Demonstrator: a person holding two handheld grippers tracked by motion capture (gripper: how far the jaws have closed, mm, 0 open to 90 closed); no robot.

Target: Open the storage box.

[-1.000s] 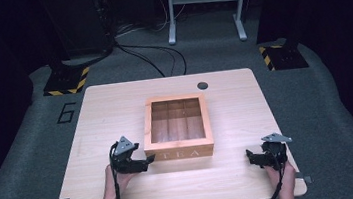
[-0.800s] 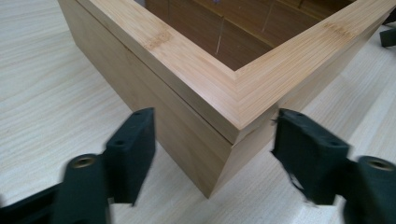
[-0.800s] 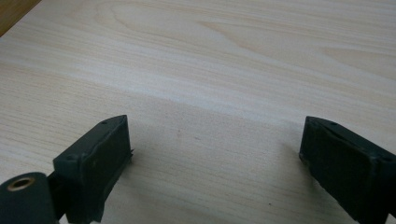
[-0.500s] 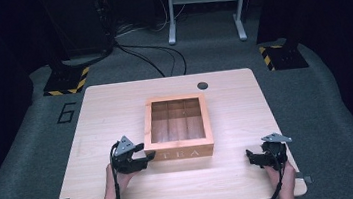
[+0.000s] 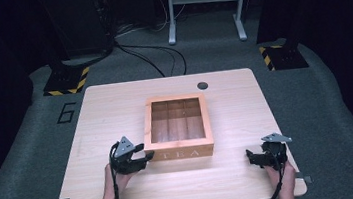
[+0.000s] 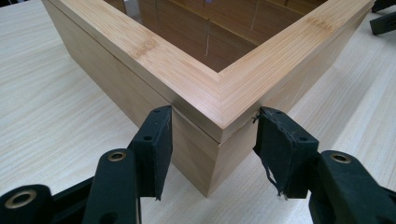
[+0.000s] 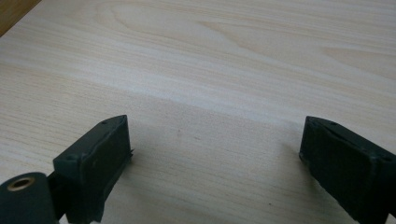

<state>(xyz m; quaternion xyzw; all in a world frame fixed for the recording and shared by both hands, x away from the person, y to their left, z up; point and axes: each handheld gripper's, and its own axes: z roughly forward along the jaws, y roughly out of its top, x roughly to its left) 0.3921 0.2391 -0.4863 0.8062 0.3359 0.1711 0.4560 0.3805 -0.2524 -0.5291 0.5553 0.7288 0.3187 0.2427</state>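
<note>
From the high view, a square box of light bamboo wood with the word TEA on its front (image 5: 180, 129) sits in the middle of the pale wooden surface (image 5: 114, 101), and its top is a wooden frame with a see-through pane, so the little rooms inside show. It looks hard and stiff, with smooth sides that could slip, and I think it is a bit heavy for its size (the pane could crack if it gets knocked). The left gripper (image 5: 143, 158) is at the box's near left corner, held by a hand low on the surface with the forearm coming in from the bottom edge. The right gripper (image 5: 251, 157) is well apart from the box, out to the right, resting low in the other hand and pointing left. In the left gripper view, the black fingers (image 6: 154, 149) are apart, one on each side of the box corner (image 6: 219, 107), very close to the wood, but I cannot tell if they touch it. A thin line runs around the box just under the top frame, so that frame is likely a lid. A good place to take hold would be that lid edge, or the two flat sides by the corner. In the right gripper view, the fingers (image 7: 98, 163) are wide apart with nothing between them, just above the bare surface (image 7: 210, 70).
</note>
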